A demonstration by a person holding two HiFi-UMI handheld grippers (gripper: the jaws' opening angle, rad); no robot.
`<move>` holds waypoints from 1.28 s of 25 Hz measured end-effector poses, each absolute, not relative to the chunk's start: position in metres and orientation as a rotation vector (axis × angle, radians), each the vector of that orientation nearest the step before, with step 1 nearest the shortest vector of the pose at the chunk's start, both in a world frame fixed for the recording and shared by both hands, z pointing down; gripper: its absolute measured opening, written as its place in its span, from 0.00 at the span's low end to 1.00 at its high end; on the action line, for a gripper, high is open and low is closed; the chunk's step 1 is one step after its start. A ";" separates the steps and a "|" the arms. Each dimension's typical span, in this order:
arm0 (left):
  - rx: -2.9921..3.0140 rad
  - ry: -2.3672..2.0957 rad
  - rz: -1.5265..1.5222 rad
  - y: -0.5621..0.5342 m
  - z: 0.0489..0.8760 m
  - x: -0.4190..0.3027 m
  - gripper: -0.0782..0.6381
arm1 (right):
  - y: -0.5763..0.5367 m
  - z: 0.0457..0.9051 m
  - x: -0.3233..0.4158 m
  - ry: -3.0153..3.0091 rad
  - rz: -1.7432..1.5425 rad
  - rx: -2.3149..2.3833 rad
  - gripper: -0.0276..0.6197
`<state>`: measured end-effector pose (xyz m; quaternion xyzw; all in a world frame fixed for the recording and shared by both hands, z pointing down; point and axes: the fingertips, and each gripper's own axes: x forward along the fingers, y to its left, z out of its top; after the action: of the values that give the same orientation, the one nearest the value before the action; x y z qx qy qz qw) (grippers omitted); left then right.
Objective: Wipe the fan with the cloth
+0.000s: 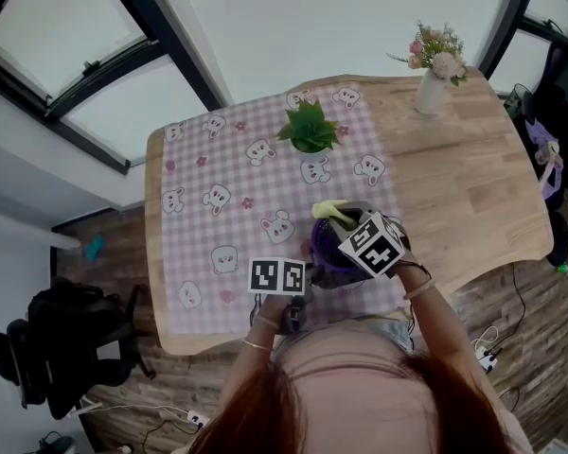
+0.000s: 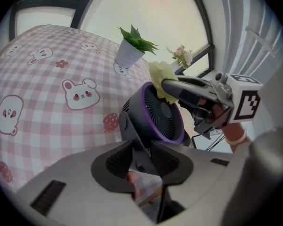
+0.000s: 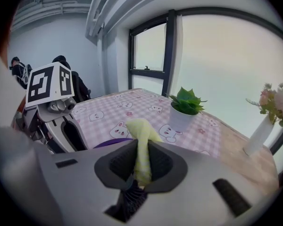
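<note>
Fig.: L gripper (image 2: 141, 158), jaws clamped on the stand of the fan (image 2: 162, 113), which stood on the checked runner (image 1: 218, 187) near the counter (image 1: 473, 187) front edge, at 6 o'clock from the potted plant (image 1: 310, 127). R gripper (image 3: 141, 160), jaws closed on the yellow cloth (image 3: 141, 135), which lay against the fan's upper rim, approx. 12 o'clock.

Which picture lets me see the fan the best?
The left gripper view: the fan's purple ring and grille show clearly there. In the head view it is mostly covered. The right gripper view shows only a purple sliver beside the cloth.
</note>
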<state>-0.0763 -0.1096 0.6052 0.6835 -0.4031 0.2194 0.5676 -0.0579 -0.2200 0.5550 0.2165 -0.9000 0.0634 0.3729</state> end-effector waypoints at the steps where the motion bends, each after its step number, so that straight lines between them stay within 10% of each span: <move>1: 1.607 -0.946 0.517 -0.109 0.605 -0.076 0.27 | -0.219 0.557 -0.061 -2.296 0.159 0.537 0.12; 32: 1.615 -0.967 0.515 -0.110 0.605 -0.078 0.27 | -0.232 0.574 -0.050 -2.180 0.261 0.579 0.12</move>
<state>-0.0782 -0.1095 0.6045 0.6854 -0.4104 0.2186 0.5604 -0.0496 -0.2316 0.5745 0.2311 -0.8704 0.1042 0.4220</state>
